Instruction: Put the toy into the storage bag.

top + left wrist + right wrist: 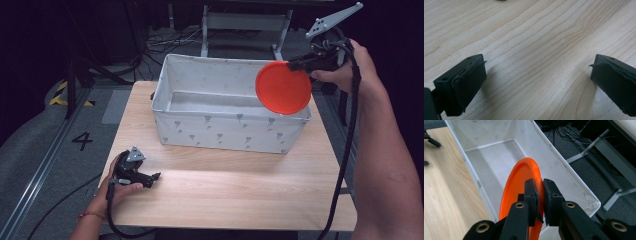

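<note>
**Q:** What stage is the work at?

**A:** My right tongs (294, 64) are clamped on the rim of an orange plate (283, 88), holding it on edge above the right end of the white fabric bin (227, 131). In the right gripper view the two pads are pinched tight on the plate's rim (534, 170), with the bin's open mouth directly beneath. I judge this to be the carry-and-lower step: the plate is over the bin but not yet in it.

**Q:** And the other hand?

**A:** My left tongs (156, 177) rest low on the tabletop (240, 185), in front of the bin's left corner, gaping wide with nothing between them. The left gripper view shows bare wood grain between the two pads (470, 80).

**Q:** What does the next move call for?

**A:** Probably lowering the plate inside the bin's right wall, tipping it towards flat, then letting go once it is near the floor. The soft wall (564, 162) sits close beside the plate, so the rim could catch on it.

**Q:** What is in the bin?

**A:** Nothing that I can see. Its pale floor (491, 165) looks bare, though the corner behind the plate is hidden.
</note>
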The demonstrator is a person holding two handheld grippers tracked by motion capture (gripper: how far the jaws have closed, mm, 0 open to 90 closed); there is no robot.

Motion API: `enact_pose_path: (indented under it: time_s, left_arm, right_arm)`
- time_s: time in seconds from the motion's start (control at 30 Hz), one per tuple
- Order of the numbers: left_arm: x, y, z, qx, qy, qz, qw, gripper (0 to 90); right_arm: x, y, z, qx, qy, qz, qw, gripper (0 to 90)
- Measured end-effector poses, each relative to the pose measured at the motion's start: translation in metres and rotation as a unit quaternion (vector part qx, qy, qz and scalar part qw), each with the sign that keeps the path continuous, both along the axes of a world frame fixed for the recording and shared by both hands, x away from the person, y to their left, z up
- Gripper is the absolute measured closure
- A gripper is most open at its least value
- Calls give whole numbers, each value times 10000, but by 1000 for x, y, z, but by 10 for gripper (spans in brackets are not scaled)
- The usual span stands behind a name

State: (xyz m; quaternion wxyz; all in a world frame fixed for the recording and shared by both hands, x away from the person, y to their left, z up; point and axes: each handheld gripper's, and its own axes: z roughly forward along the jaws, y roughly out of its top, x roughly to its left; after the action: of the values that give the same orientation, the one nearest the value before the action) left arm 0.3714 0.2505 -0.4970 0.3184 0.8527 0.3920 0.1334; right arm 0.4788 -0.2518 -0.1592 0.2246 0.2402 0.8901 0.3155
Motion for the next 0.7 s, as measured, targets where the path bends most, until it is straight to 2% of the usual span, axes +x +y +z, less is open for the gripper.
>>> enact_pose_path:
  time_s: [0.03,0.1,0.13,0.23,0.33,0.43,0.53,0.57,0.7]
  left_arm:
    - [0,0,0,13,-9,-4,10000,5]
    - [0,0,0,3,-2,-2,10000,5]
    - [0,0,0,13,-8,-5,10000,5]
    - [0,0,0,14,-9,-6,10000,5]
    - [0,0,0,-4,1,0,10000,5]
    - [0,0,0,-30,16,20,10000,6]
    - [0,0,0,-30,16,21,10000,5]
    - [0,0,0,-30,16,21,10000,5]
    - [0,0,0,-30,15,21,10000,5]
  right_arm:
    - [7,-1,-5,21,40,7,10000,823]
    - [10,-2,-8,33,44,24,10000,823]
    - [15,-3,-12,99,97,26,9999,822]
    - [26,-4,-26,85,171,30,9998,823]
    - [31,-5,-33,58,197,32,9998,823]
    - [35,-5,-43,82,228,155,9996,823]
    - [38,-3,-57,-19,359,317,9989,822]
    - [38,-3,-57,-19,359,317,9989,822]
    - [40,2,-79,-348,520,443,9971,823]
